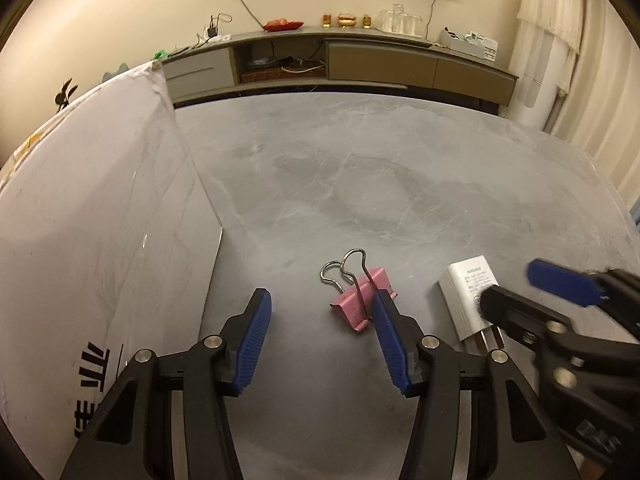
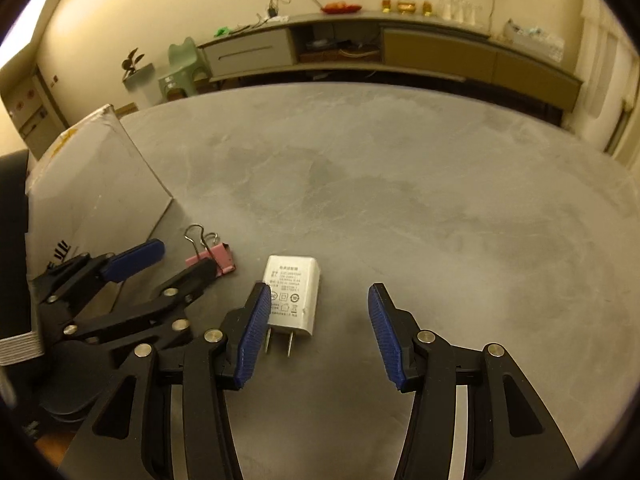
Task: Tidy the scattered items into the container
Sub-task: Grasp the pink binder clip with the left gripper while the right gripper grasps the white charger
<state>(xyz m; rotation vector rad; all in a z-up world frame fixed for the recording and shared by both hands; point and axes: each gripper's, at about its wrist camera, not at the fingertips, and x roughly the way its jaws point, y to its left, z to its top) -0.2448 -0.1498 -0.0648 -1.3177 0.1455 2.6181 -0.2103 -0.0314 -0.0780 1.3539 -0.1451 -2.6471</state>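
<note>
Matt stone-look table point(image 1: 360, 184); glossy plastic charger point(image 2: 291, 292)

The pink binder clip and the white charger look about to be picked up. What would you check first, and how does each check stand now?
1. Left gripper open: ok.
2. Right gripper open: ok.
3. Pink binder clip centred between left fingers: not ok, it sits by the right finger.
4. White charger centred between right fingers: not ok, it sits by the left finger.
5. Cardboard box open on top: cannot tell.

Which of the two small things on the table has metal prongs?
The white charger; its two prongs point toward the camera. The pink binder clip has wire loop handles instead.
</note>
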